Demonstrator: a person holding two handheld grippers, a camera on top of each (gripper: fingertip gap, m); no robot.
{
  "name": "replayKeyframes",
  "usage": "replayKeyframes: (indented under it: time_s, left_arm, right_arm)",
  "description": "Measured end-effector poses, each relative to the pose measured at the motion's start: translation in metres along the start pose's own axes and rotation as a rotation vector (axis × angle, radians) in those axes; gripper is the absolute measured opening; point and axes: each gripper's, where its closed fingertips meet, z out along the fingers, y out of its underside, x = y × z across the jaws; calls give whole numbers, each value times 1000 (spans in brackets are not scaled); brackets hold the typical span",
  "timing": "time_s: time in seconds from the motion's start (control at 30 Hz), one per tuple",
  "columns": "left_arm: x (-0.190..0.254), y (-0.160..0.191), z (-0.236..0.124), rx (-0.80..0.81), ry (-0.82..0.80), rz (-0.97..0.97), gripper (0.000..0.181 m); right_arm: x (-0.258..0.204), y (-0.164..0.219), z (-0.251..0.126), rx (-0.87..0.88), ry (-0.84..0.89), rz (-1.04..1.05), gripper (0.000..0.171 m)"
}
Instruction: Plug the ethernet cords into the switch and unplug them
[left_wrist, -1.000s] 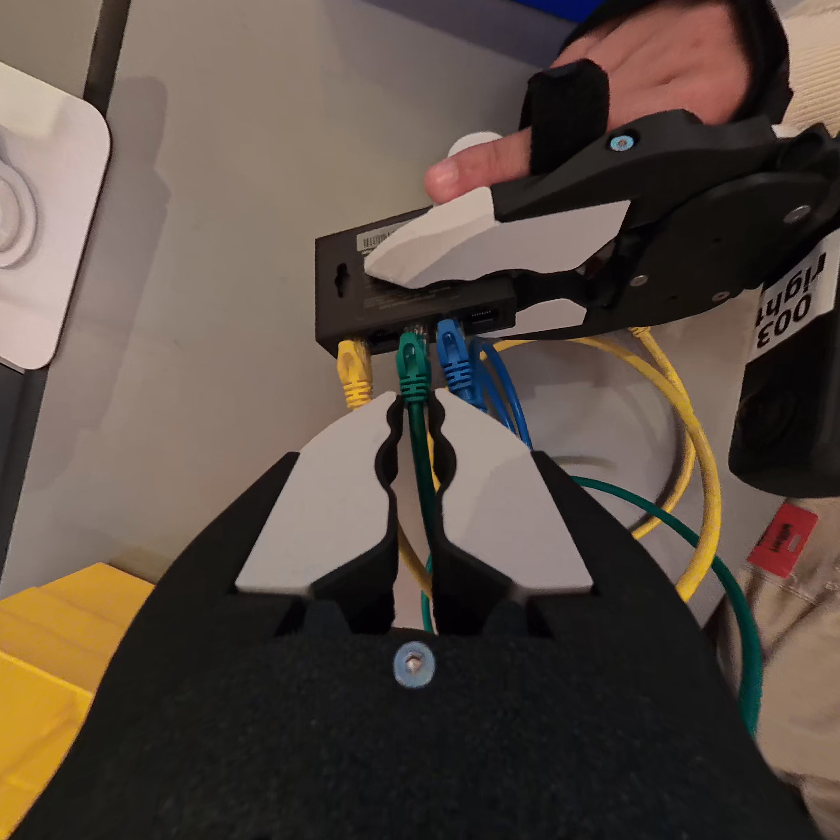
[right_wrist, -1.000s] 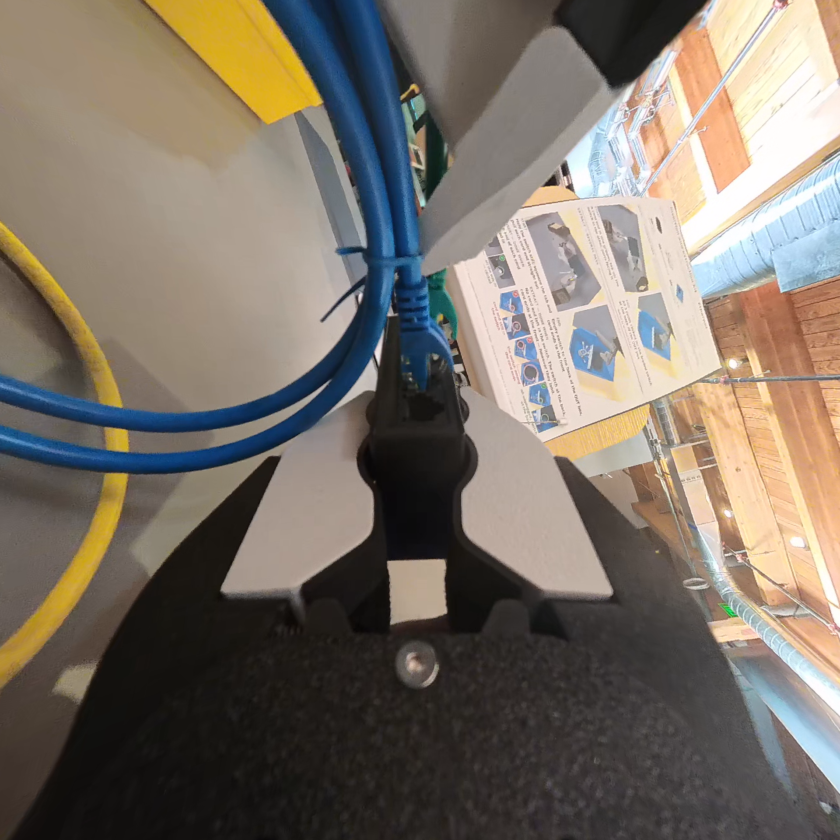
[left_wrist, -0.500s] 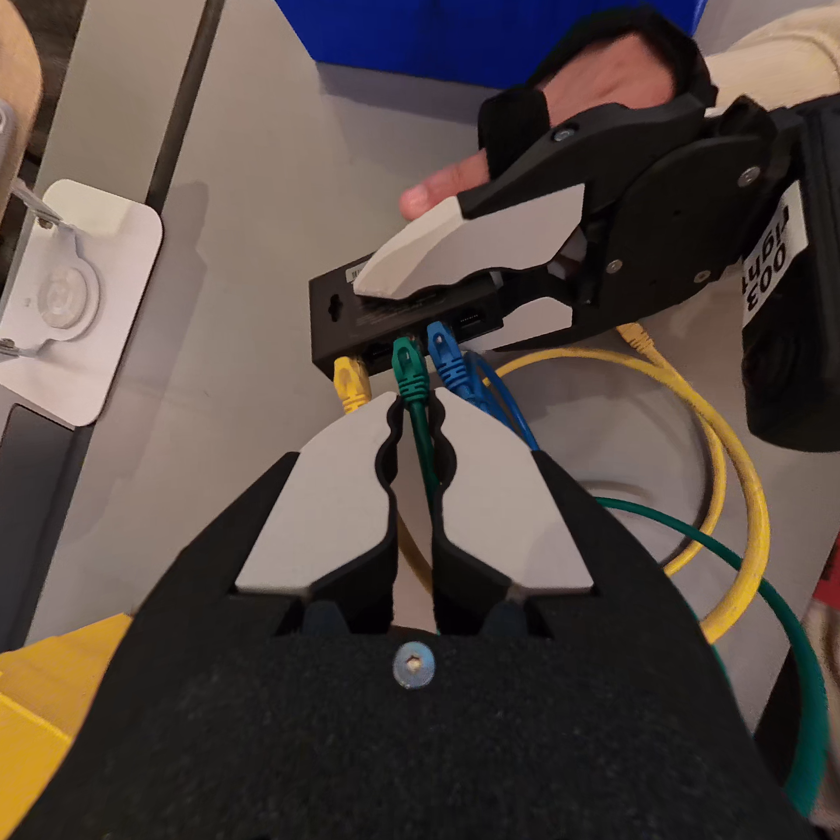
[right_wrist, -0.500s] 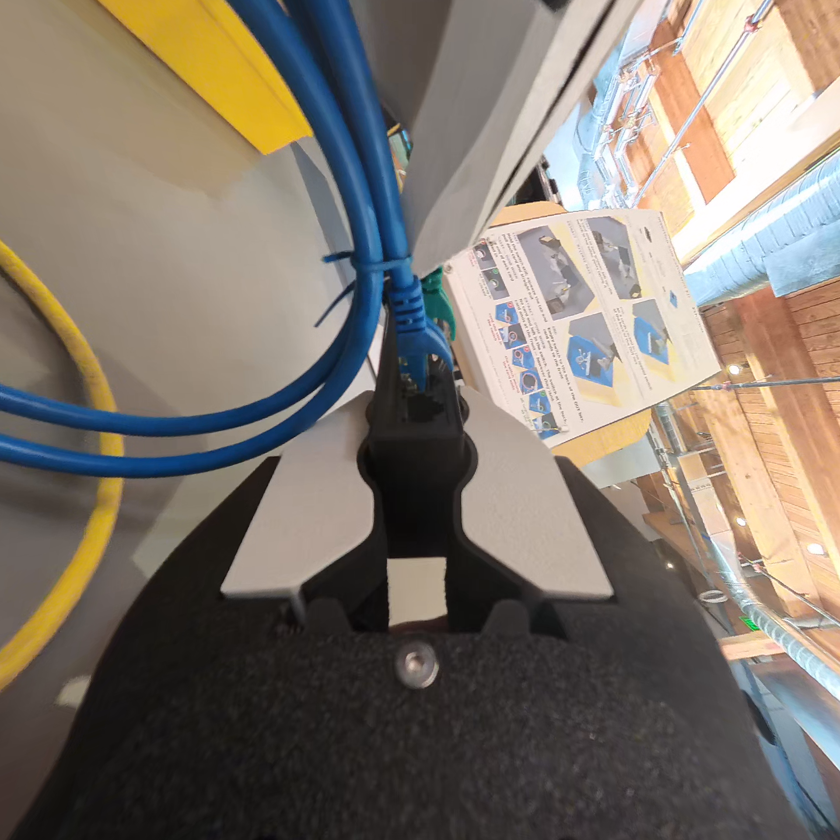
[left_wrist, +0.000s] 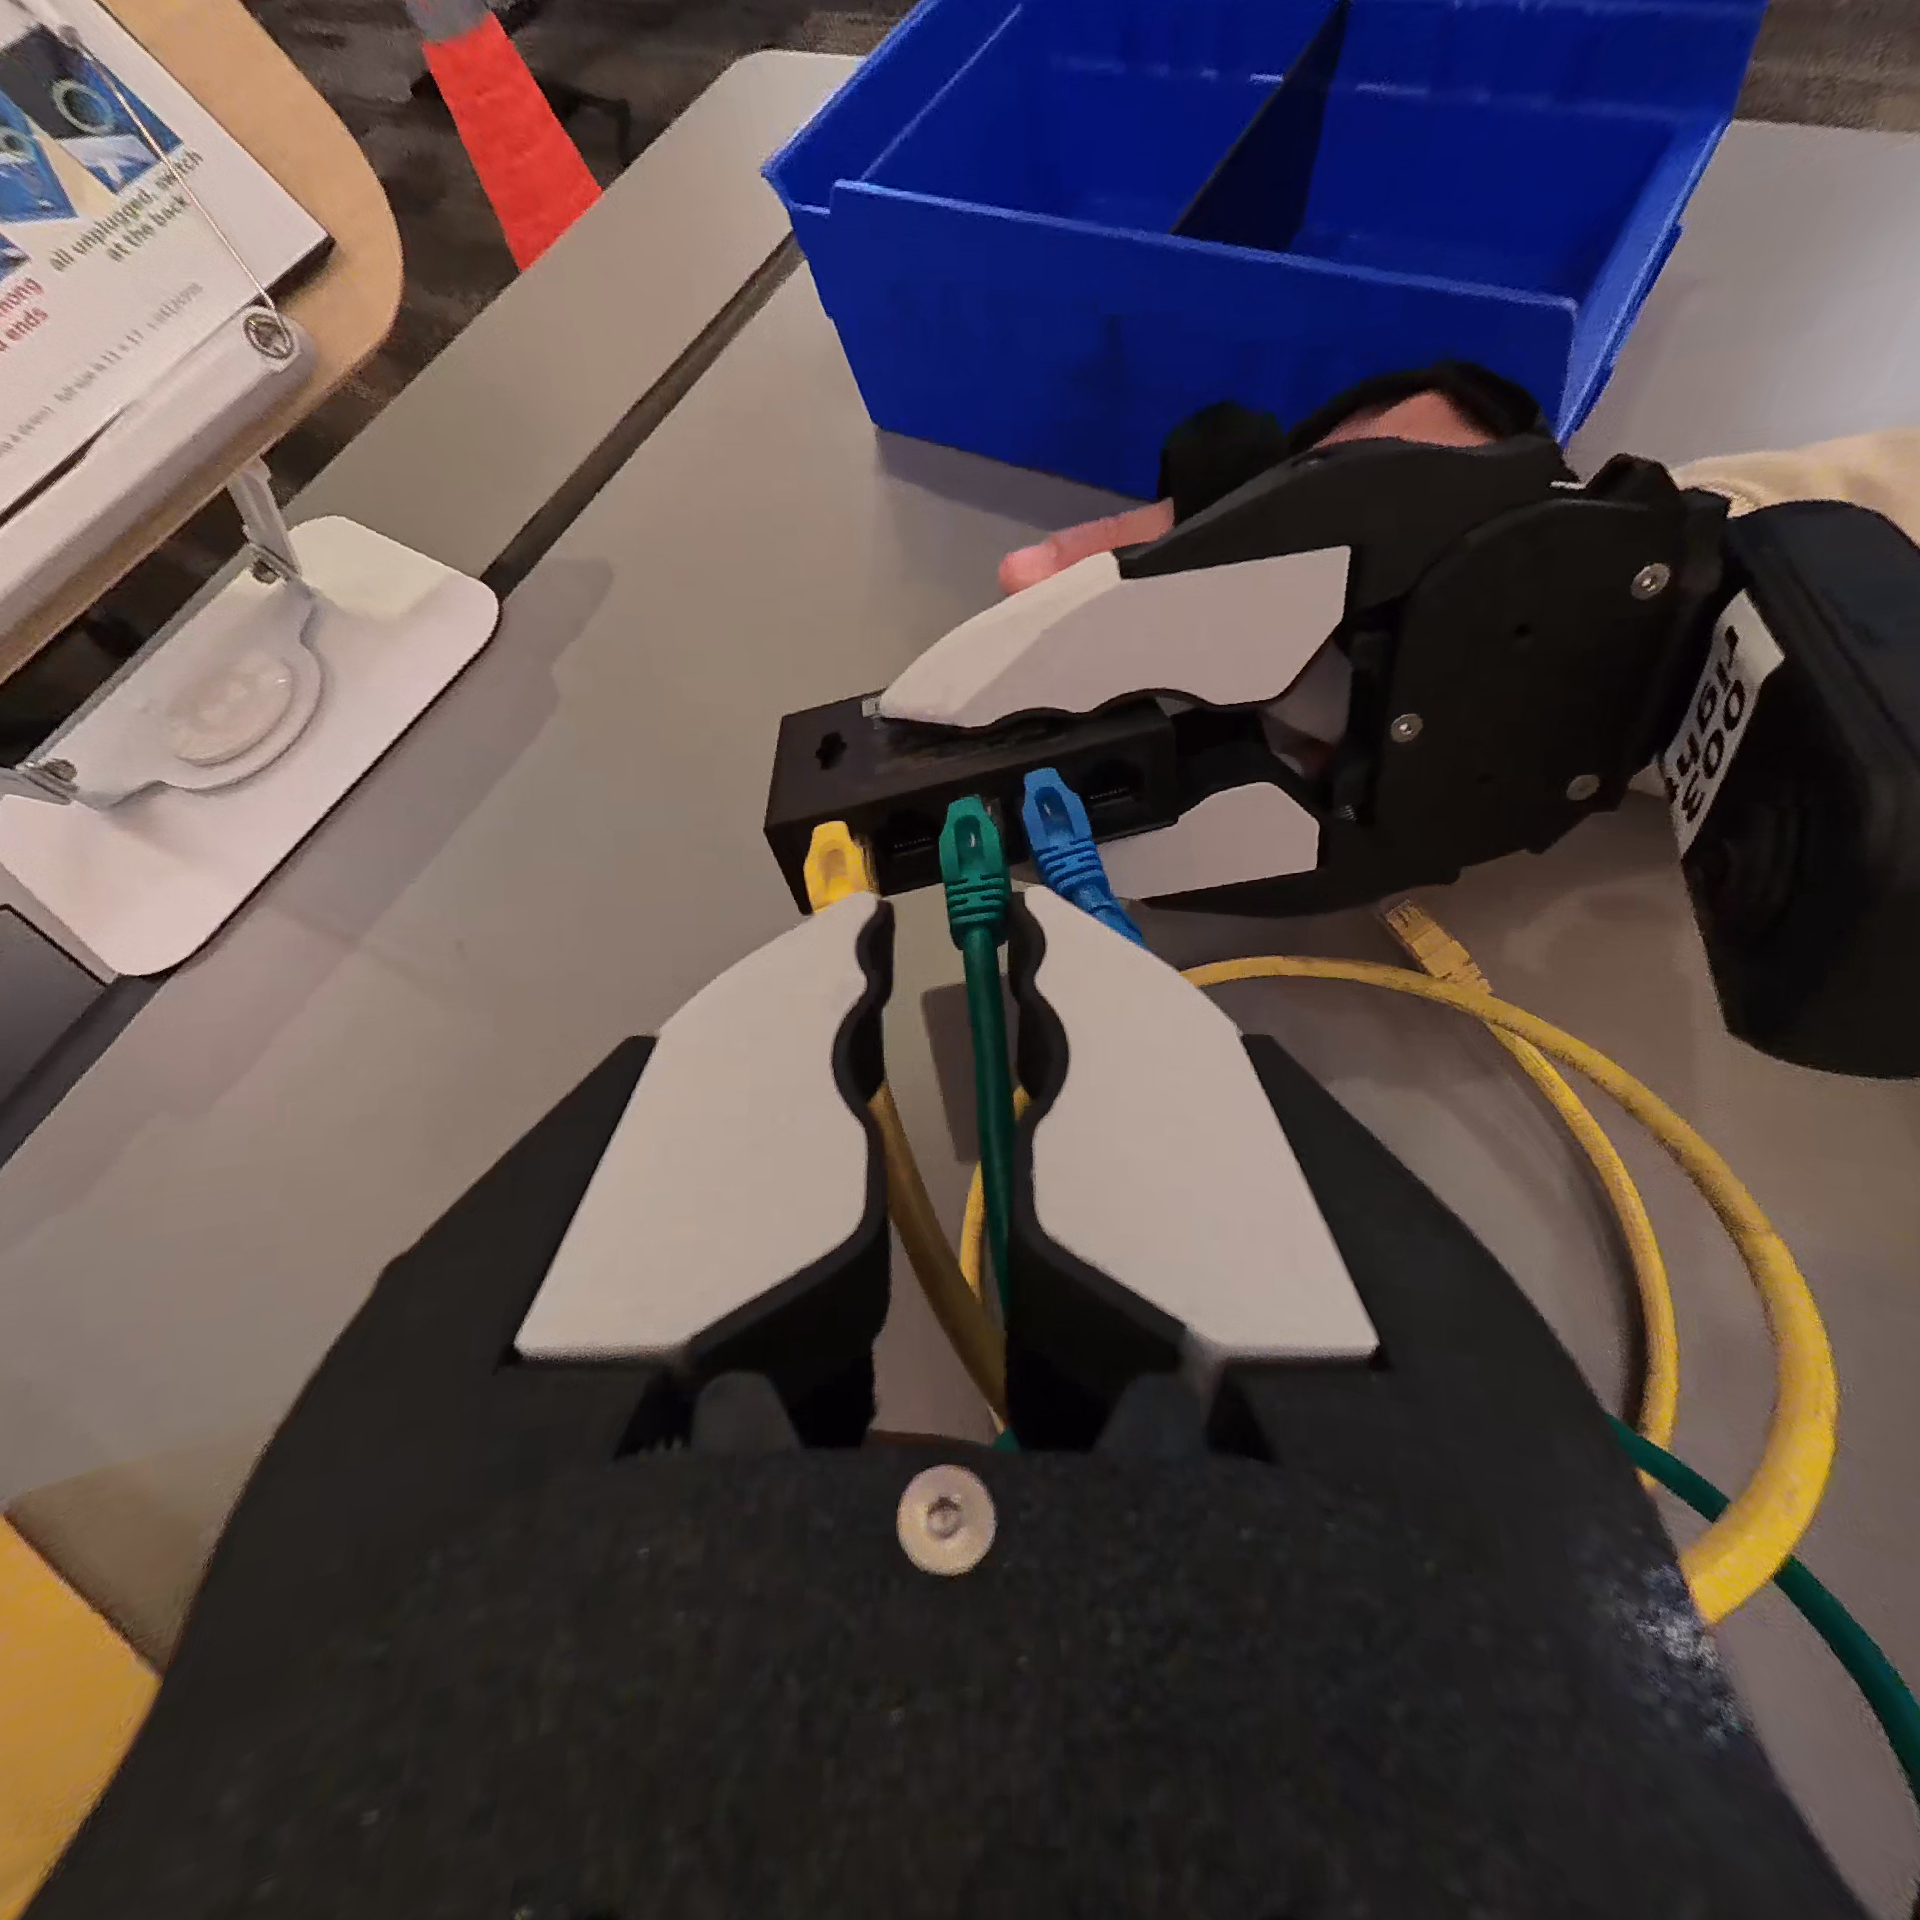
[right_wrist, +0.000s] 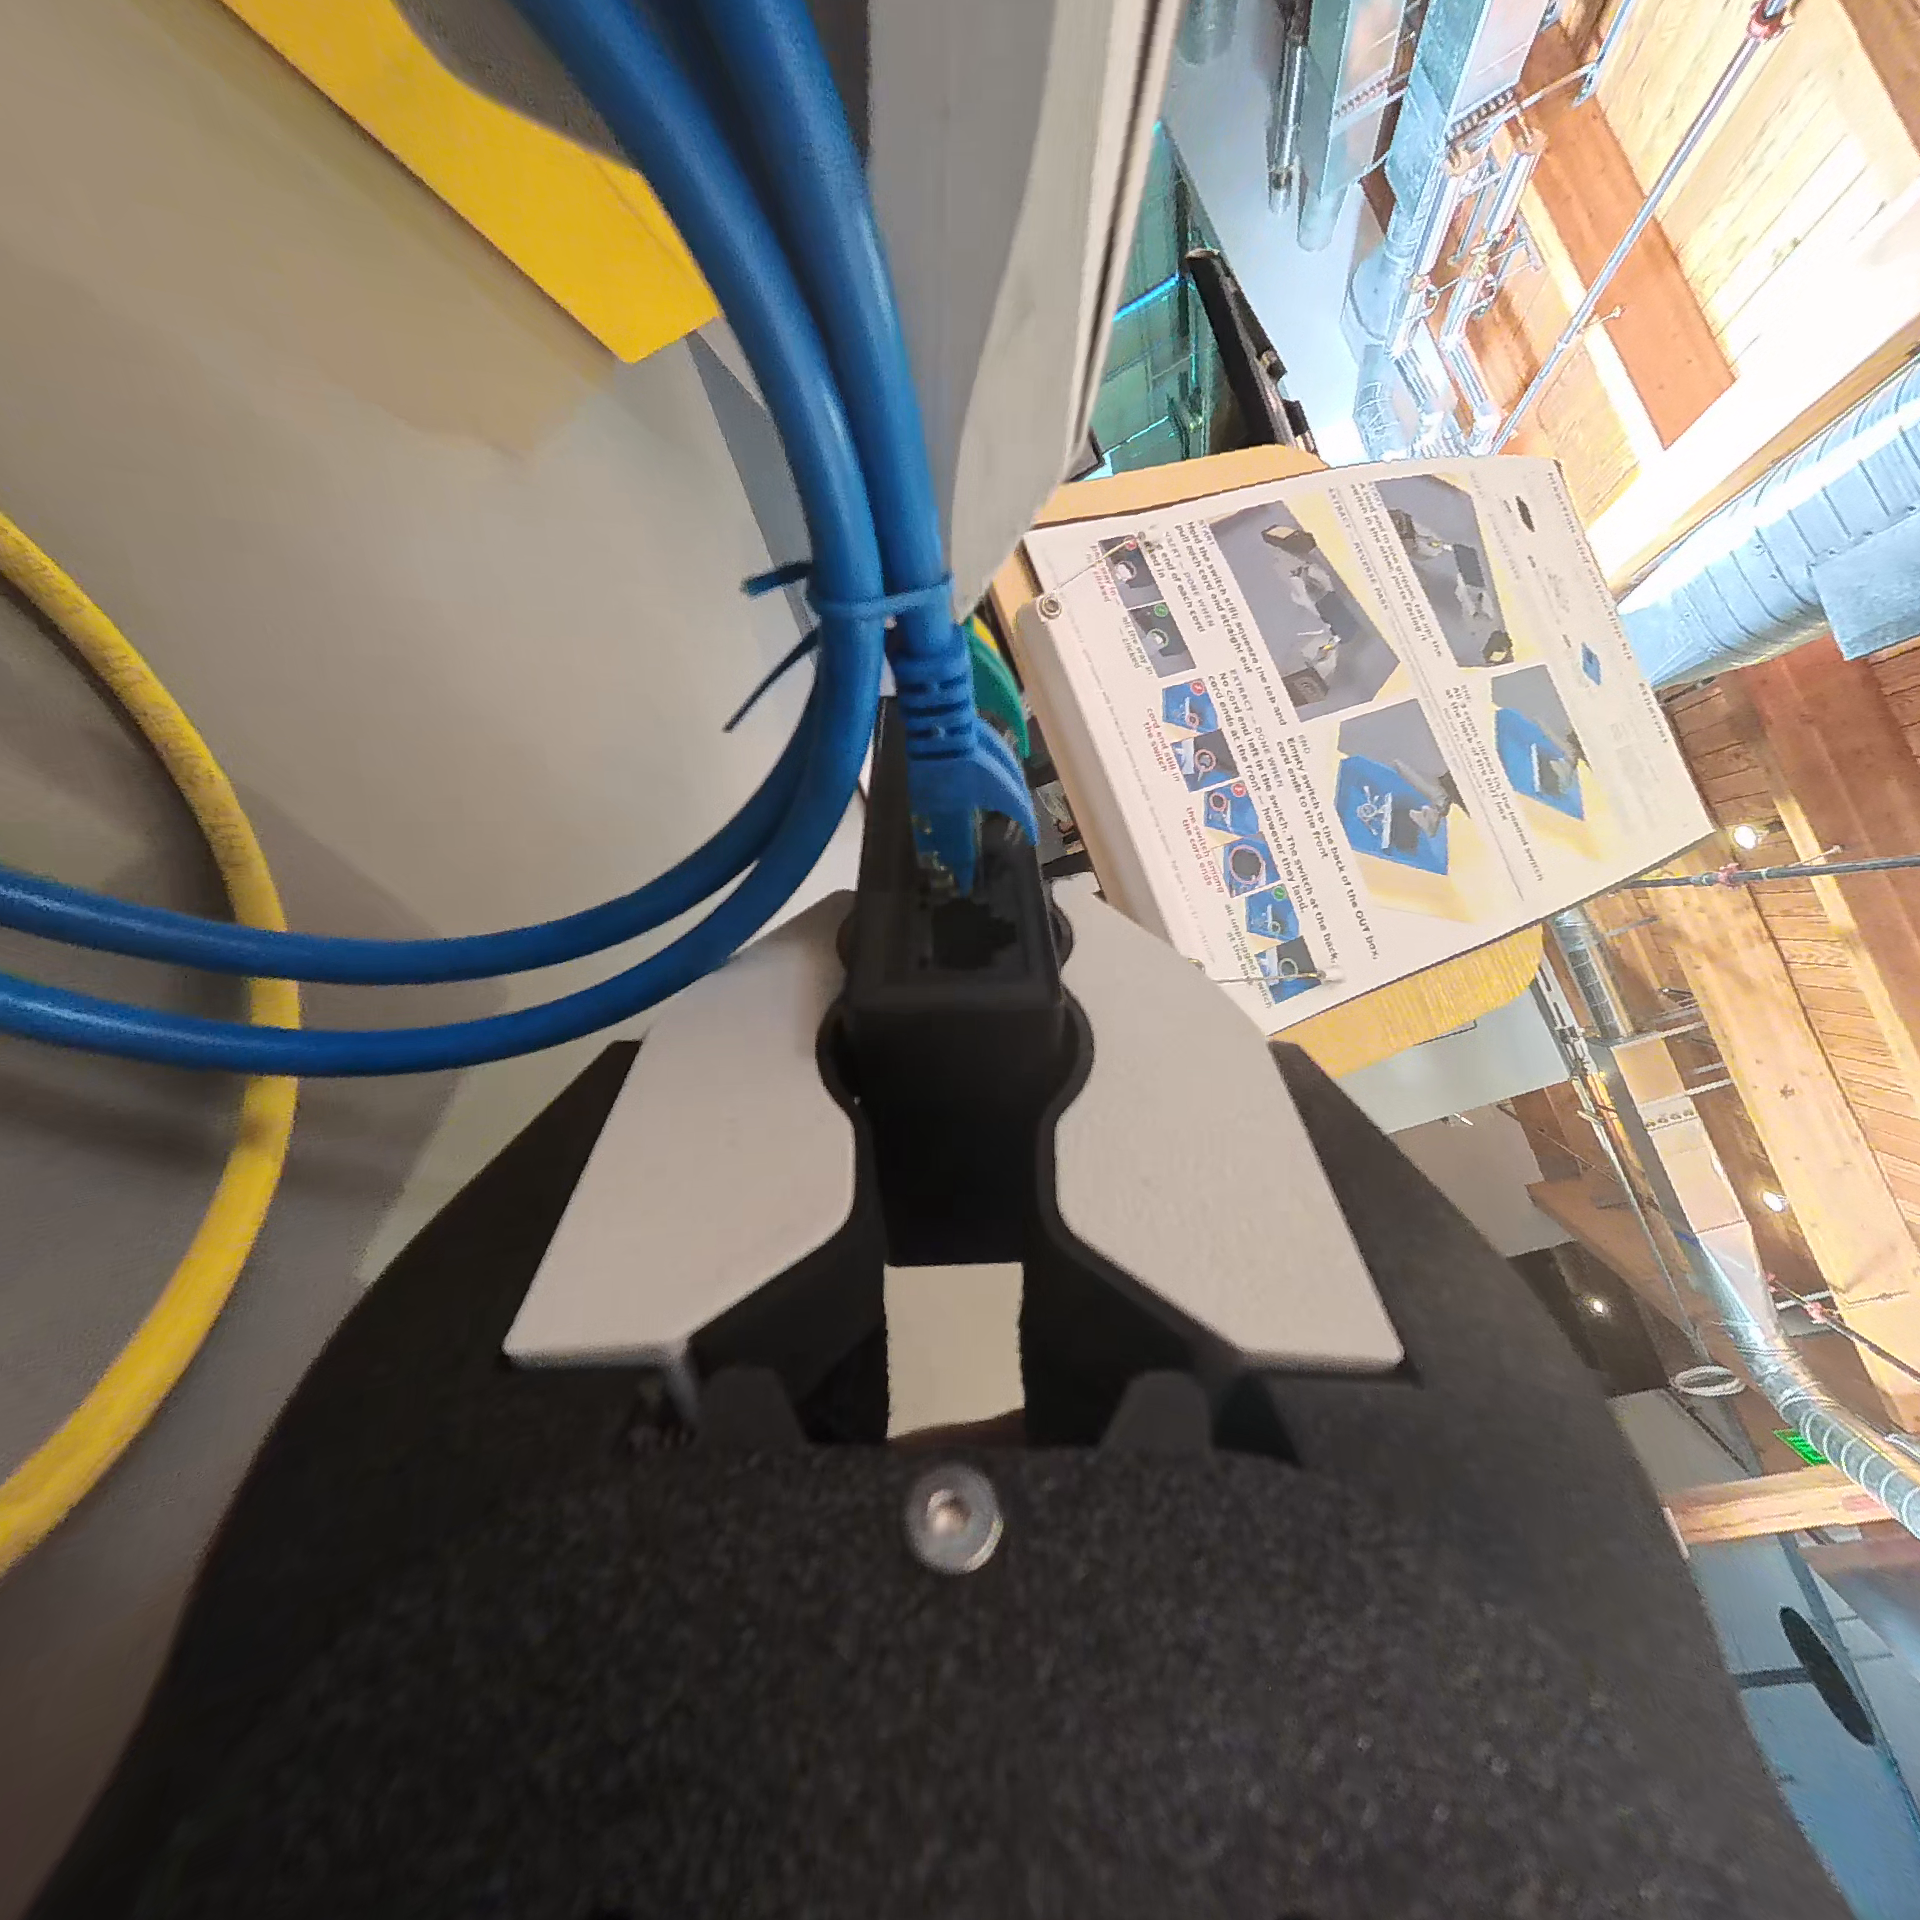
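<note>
Item: black switch (left_wrist: 977, 758), centre of the left wrist view, lifted slightly off the grey table (left_wrist: 436, 935) and clamped top and bottom by the right gripper (left_wrist: 1101, 748), whose fingers are closed on its right end; the right wrist view shows the same hold end-on, switch (right_wrist: 956, 1039) wedged between the two pale fingers (right_wrist: 727, 1143). Ports, left to right: yellow cord (left_wrist: 831, 862) seated, one empty port, green cord (left_wrist: 971, 862) seated, blue cord (left_wrist: 1060, 852) seated, one empty port. Loose items: the yellow cord's other plug (left_wrist: 1429, 940) lying free on the table at right, the blue cord's loops (right_wrist: 416, 935) bundled with a tie. Left gripper (left_wrist: 951, 925): lower centre of its view, fingers parted a little, with the green cord running between them just behind its boot; whether either finger touches the cable is hard to judge from this angle. Step in hand, by judgement: green plug apparently just seated, or about to be pulled. Next move calls for closing on the boot itself, pressing the latch tab if unplugging, and drawing straight back while the right gripper holds the switch firm. Background: blue bin (left_wrist: 1195, 260) at upper right, instruction sheet on stand (left_wrist: 125, 239) at upper left.
</note>
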Motion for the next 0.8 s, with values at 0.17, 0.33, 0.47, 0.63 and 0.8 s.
replayKeyframes:
  time_s: [0.17, 0.33, 0.47, 0.63, 0.8]
  left_arm:
    - [6, 2, -2, -18, 60, -18, 10]
    - [7, 0, -3, -38, 38, 41, 9]
    - [10, -2, -2, -14, 67, 42, 10]
    - [10, 0, 0, -12, 73, 36, 9]
    - [9, 3, 2, -18, 114, 7, 8]
  right_arm:
    - [1, -3, -2, 16, 15, -7, 29]
    - [3, -7, -4, 41, 37, 9, 29]
    - [4, -10, -7, 60, 32, 18, 29]
    - [1, -11, -7, 66, 19, 23, 27]
    - [-3, -15, -9, 90, 1, 1, 26]
